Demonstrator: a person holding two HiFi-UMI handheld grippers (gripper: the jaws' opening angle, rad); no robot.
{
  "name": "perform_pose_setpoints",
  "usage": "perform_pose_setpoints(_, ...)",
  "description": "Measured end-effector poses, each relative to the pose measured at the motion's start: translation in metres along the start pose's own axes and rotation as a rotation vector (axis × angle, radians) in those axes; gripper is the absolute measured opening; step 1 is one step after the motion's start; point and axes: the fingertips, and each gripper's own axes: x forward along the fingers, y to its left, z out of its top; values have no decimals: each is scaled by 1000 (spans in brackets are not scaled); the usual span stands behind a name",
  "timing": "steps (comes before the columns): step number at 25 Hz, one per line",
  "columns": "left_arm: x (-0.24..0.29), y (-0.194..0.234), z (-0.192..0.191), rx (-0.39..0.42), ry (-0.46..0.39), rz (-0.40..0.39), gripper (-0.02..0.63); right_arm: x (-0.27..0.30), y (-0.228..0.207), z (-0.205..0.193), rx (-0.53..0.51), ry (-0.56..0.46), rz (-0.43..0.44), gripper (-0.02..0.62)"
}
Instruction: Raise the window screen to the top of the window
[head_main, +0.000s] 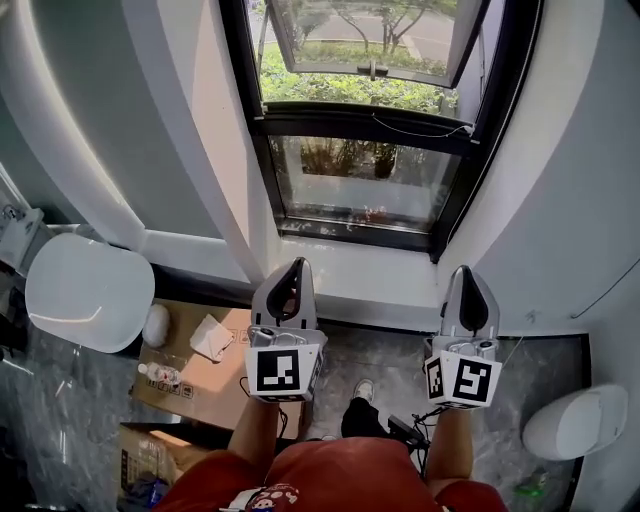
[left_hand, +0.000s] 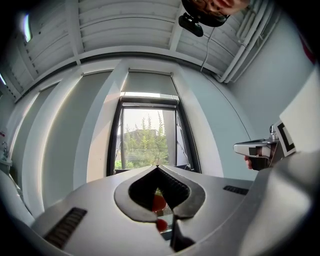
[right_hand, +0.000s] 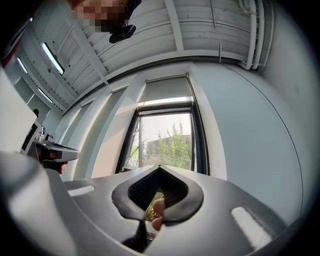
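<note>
Our left hand-held gripper (head_main: 296, 268) has its jaws pressed together with nothing between them, and the right hand-held gripper (head_main: 466, 272) is the same: closed and empty. Both are held side by side, well apart from each other, with their tips pointing over the white windowsill (head_main: 350, 262) toward the window (head_main: 365, 185). Neither touches the sill, the frame or the glass.

Beyond the sill, the dark-framed window has a fixed lower pane, and above it an open sash (head_main: 370, 40) tilts outward toward the greenery. From the left gripper view we see clear glass and trees through the whole opening, with no mesh drawn across it that we can make out. A pale bar (left_hand: 149, 94) lies across the very top of the opening. We judge this may be the screen's rail, but it is too small to be sure.

We read this as a free-hand stage, either the reach toward the screen or the finish after it. If the screen needs lifting, the next move calls for opening one pair of jaws, closing them on the rail, and pushing it straight up.
</note>
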Motion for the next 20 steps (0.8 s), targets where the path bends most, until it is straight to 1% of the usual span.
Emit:
perform_pose_setpoints(13, 122, -31, -7, 21, -4, 11, 5, 98, -79, -35, 40, -10, -13, 9)
perform_pose_setpoints(17, 155, -37, -13, 24, 0, 23, 5, 126, -96, -48, 28, -5, 11, 9)
perform_pose_setpoints(20, 174, -42, -18, 26, 4, 36, 5, 143, -108, -56, 42, -9, 20, 9)
